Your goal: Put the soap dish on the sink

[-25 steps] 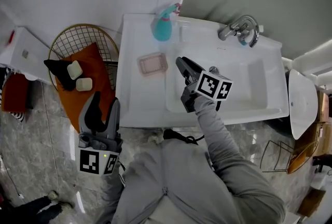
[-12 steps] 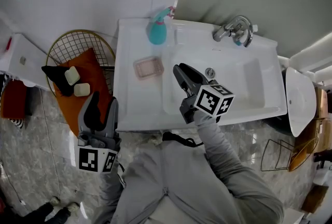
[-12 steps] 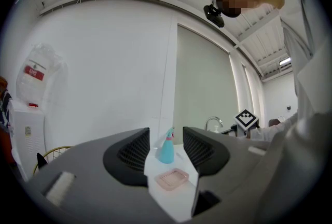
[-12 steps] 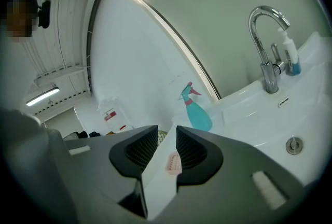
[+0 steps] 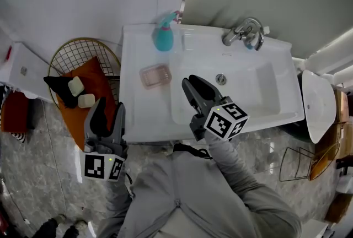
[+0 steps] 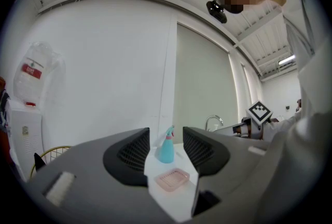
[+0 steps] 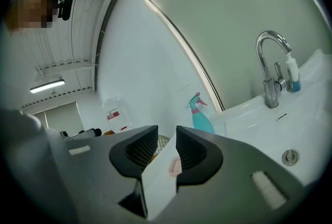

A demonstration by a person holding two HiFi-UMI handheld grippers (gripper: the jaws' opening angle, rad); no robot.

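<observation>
The pink soap dish (image 5: 155, 75) lies flat on the left ledge of the white sink (image 5: 134, 115), apart from both grippers. It also shows between the jaws in the left gripper view (image 6: 172, 180) and in the right gripper view (image 7: 174, 166). My right gripper (image 5: 193, 85) hovers over the basin's left side, just right of the dish, open and holding nothing (image 7: 166, 137). My left gripper (image 5: 105, 111) is held low in front of the sink's left corner, open and empty (image 6: 166, 141).
A teal spray bottle (image 5: 163, 37) stands at the sink's back left. The chrome faucet (image 5: 242, 32) is at the back, the drain (image 5: 220, 79) in the basin. A wire basket (image 5: 83, 52) with an orange cloth and two soap bars (image 5: 81, 93) stands left of the sink.
My right gripper has drawn back from the soap dish toward the sink's front edge. The dish stays on the ledge. The left gripper has hardly moved.
</observation>
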